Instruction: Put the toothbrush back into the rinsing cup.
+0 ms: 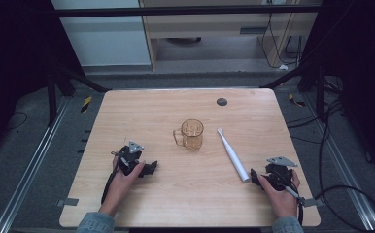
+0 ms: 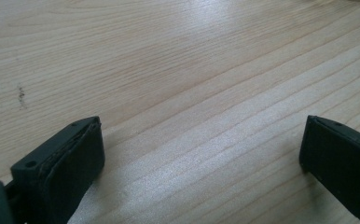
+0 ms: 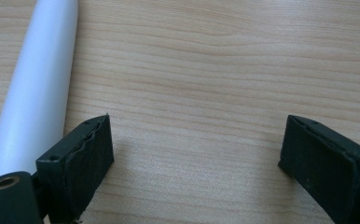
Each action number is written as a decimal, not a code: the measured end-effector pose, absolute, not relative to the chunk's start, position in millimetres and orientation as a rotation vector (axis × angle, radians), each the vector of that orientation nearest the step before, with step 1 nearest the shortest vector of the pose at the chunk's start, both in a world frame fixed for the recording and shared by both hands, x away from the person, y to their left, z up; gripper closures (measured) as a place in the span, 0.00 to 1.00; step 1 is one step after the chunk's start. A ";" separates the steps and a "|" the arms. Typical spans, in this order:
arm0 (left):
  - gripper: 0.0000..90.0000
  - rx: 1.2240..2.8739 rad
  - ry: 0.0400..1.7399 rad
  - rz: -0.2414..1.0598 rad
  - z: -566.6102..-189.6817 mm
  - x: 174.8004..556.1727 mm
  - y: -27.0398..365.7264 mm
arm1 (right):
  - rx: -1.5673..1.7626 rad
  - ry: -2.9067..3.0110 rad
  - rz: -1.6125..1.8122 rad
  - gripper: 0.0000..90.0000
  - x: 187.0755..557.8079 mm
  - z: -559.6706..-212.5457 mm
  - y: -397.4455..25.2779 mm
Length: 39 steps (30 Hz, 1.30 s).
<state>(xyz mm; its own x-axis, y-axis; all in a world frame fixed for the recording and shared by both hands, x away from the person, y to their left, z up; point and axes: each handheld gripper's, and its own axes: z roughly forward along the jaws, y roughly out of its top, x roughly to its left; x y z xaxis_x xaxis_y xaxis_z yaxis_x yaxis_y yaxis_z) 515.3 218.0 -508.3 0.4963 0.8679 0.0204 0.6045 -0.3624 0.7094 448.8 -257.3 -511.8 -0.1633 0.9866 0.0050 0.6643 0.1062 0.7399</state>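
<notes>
A: Where does the toothbrush lie?

B: Flat on the table, head pointing toward the amber mug (which stands upright, empty as far as can be seen), butt end just beside the right gripper; its jaws gape wide, holding nothing.

A: And the left gripper?

B: Resting on bare wood, well apart from the mug, equally wide and empty; by the look of it nothing is done yet; grasping and placing remain.
</notes>
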 end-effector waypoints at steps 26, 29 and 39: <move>0.00 2.090 1.211 0.527 -508.4 514.3 217.8 | 1.363 2.150 0.804 0.52 467.9 -435.0 -213.9; 0.00 2.094 1.210 0.527 -508.2 514.4 218.0 | 1.347 2.183 0.799 0.56 479.7 -429.0 -209.2; 0.00 2.096 1.211 0.526 -508.1 514.5 217.9 | 1.352 2.263 0.779 0.67 512.2 -422.6 -197.8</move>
<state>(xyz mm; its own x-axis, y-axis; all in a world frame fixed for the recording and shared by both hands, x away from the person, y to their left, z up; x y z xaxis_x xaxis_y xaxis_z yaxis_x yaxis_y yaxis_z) 514.5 217.9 -508.1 0.4921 0.8703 0.0198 0.6084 -0.3600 0.7073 512.2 -197.8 -422.6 -0.4584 0.8875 -0.0474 0.6703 0.3803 0.6372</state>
